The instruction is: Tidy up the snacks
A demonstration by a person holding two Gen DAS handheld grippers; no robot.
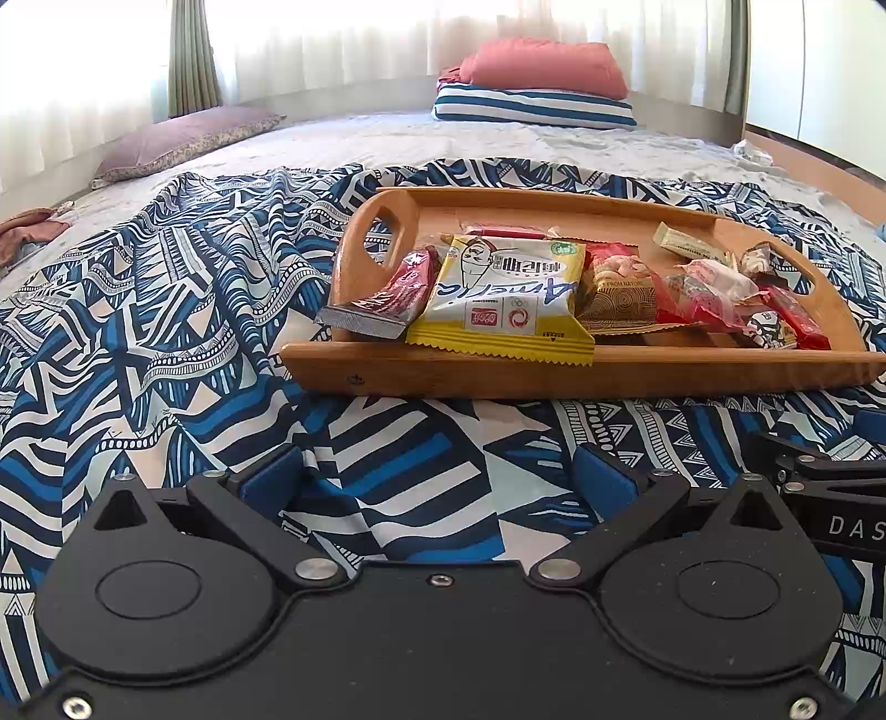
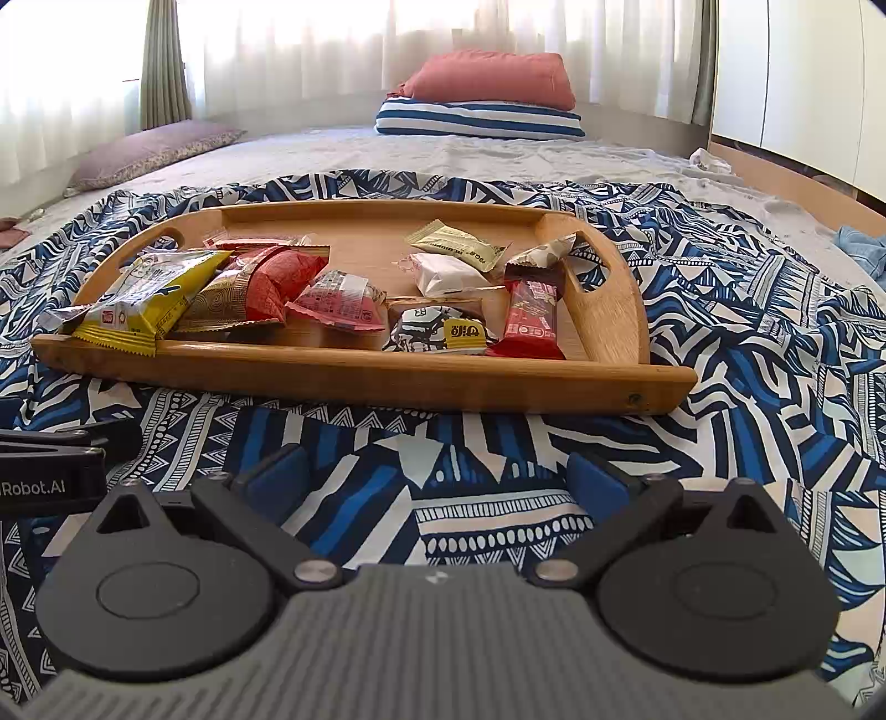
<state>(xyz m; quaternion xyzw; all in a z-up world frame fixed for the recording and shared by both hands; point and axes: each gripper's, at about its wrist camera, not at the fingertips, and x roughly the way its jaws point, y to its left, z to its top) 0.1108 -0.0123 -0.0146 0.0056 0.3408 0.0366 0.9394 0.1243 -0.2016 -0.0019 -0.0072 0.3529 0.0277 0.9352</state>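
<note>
On a bed's patterned blue cloth (image 1: pixel 166 332) sits a wooden snack tray (image 2: pixel 387 371), both tools (image 1: pixel 437 476) (image 2: pixel 437 476) spread wide, empty.

Strong daylight is diffused through sheer curtains (image 1: pixel 343 50), blown out to white; straight lines are bowed by fisheye distortion near the edges.

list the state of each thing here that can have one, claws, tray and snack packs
left claw: open, empty, short of the tray
right claw: open, empty, short of the tray
oval wooden tray with cut-out handles: flat on the patterned blue and white cloth, holding snacks
yellow and white snack bag: sealed, overhanging the tray's near rim
red rectangular snack bar: sealed, inside the tray
white wrapped snack: sealed, inside the tray
</note>
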